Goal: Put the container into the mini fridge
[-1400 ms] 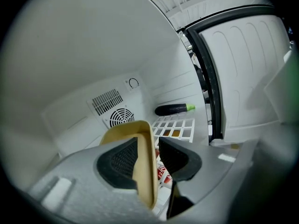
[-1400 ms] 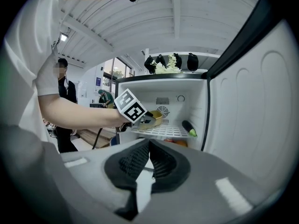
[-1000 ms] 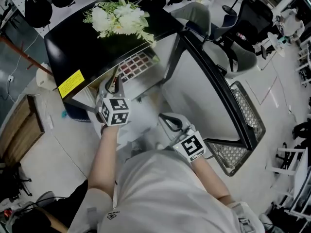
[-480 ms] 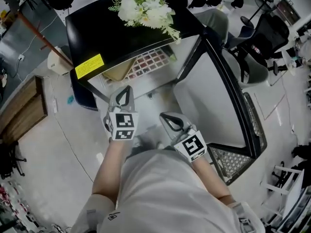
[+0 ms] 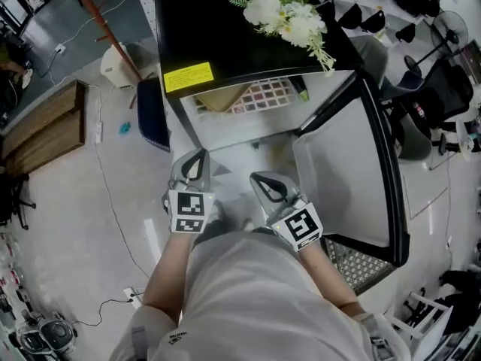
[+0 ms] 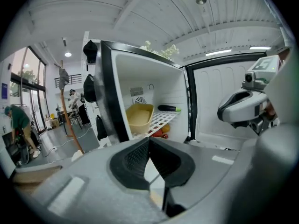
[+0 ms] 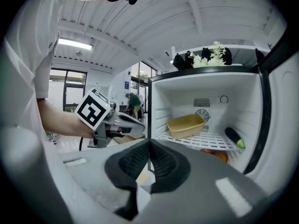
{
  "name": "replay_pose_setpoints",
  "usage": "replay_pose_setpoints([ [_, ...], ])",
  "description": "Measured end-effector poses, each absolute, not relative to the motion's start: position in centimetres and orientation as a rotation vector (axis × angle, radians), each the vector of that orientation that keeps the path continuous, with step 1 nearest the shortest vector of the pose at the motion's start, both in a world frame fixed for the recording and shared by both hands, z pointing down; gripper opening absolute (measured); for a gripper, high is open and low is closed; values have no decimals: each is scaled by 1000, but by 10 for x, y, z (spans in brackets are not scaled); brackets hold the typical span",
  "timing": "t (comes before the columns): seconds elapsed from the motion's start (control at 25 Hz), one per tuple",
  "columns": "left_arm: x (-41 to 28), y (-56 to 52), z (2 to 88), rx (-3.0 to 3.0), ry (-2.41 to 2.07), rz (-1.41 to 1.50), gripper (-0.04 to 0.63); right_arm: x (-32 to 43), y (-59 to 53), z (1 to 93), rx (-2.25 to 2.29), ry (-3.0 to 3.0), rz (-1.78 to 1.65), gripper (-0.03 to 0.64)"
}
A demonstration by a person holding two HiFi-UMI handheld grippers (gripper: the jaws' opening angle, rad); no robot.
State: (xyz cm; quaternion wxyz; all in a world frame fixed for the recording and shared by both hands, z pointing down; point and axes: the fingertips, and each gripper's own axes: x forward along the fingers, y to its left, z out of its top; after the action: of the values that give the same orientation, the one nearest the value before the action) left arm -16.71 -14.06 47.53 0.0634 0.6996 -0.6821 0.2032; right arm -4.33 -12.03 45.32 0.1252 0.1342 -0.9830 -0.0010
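The yellow container [image 6: 139,117] sits on the white wire shelf inside the open mini fridge [image 5: 225,36], also seen as the container [image 7: 187,124] and container [image 5: 218,100]. My left gripper [image 5: 195,160] is held in front of the fridge opening, apart from the container, jaws shut with nothing between them [image 6: 148,143]. My right gripper [image 5: 261,180] hovers beside it, also shut and empty [image 7: 149,146]. The fridge door [image 5: 353,164] stands swung open to the right.
A dark long vegetable [image 7: 233,137] lies on the shelf right of the container, red and orange items [image 7: 216,156] below it. White flowers [image 5: 289,13] rest on the fridge top. A wooden crate [image 5: 45,130] and floor cable [image 5: 113,201] lie left; chairs [image 5: 443,89] stand right.
My left gripper has drawn back out of the fridge opening toward my body and its jaws have closed. The right gripper has hardly moved. My head has swung, shifting the fridge in view.
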Motion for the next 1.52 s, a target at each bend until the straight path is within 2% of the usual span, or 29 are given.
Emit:
replay_pose_setpoints([
  [0.92,-252,-15,458,1851,-2264,455,8,-127,-76,436,58,-2934,-38,3],
  [1.52,-239,-27,438,2031,-2184,231,9,-138,-75,433,33,-2920,-90,5],
])
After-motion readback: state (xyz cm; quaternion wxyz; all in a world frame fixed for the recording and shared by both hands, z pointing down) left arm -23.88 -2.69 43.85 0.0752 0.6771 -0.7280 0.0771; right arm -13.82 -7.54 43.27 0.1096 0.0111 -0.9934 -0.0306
